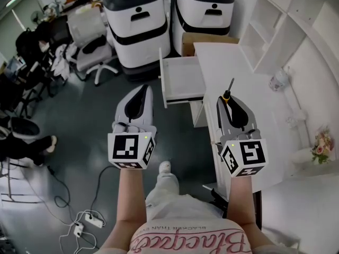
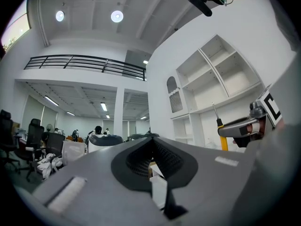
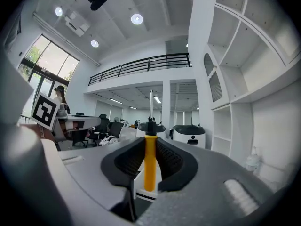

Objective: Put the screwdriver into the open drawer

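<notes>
The screwdriver (image 1: 228, 93) has a yellow handle, a black collar and a thin metal shaft. It stands upright between the jaws of my right gripper (image 1: 229, 101), which is shut on its handle (image 3: 150, 166). This gripper hovers over the front edge of the white desk (image 1: 233, 67). The open white drawer (image 1: 183, 81) juts out from the desk's left side, just ahead and between both grippers. My left gripper (image 1: 143, 90) hangs over the floor left of the drawer, shut with nothing in it (image 2: 151, 140). In the left gripper view the right gripper (image 2: 240, 126) and the screwdriver (image 2: 221, 128) show at the right.
Two white machines (image 1: 136, 23) (image 1: 204, 9) and a cardboard box (image 1: 209, 38) stand behind the drawer. White shelving (image 1: 275, 25) lines the right wall. A jar (image 1: 279, 80) and flowers (image 1: 321, 146) sit on the desk. Office chairs (image 1: 94, 52) and cables (image 1: 87, 221) occupy the left floor.
</notes>
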`<state>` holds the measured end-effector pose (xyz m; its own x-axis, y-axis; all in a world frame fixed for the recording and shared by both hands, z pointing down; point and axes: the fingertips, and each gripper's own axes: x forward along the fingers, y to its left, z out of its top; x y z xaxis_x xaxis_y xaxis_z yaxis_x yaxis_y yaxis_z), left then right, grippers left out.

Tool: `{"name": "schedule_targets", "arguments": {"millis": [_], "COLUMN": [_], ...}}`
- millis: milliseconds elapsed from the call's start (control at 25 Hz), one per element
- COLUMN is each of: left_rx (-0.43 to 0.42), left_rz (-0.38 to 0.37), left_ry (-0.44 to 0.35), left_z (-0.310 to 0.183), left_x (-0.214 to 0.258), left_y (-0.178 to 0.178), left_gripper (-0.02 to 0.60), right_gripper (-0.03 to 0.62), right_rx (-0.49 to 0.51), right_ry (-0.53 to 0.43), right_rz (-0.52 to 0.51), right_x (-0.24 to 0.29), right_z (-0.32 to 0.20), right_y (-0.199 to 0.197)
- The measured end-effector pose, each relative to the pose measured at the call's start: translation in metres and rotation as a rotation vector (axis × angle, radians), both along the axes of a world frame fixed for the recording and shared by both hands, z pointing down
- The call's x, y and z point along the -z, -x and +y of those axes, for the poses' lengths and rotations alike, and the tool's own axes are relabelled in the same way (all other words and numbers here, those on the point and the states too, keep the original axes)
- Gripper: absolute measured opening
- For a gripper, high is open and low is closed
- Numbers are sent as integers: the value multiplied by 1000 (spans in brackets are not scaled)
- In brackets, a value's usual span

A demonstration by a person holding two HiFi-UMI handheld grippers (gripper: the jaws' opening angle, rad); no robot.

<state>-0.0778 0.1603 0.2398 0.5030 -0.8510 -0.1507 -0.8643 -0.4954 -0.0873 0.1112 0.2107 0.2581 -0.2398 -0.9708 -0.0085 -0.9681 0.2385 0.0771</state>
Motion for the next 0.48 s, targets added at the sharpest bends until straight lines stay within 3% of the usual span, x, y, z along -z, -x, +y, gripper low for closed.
{"name": "schedule_targets", "arguments": {"millis": [480], "left_rx": [-33], "left_rz": [14], "left_ry": [-1], "left_z": [-103], "left_x": [10], "left_y": [30], "left_gripper": [17], "right_gripper": [72], "right_rx": [-49], "right_ry": [8], "right_rz": [-2], "right_x": [9], "right_z": [-94], "right_y": [28]}}
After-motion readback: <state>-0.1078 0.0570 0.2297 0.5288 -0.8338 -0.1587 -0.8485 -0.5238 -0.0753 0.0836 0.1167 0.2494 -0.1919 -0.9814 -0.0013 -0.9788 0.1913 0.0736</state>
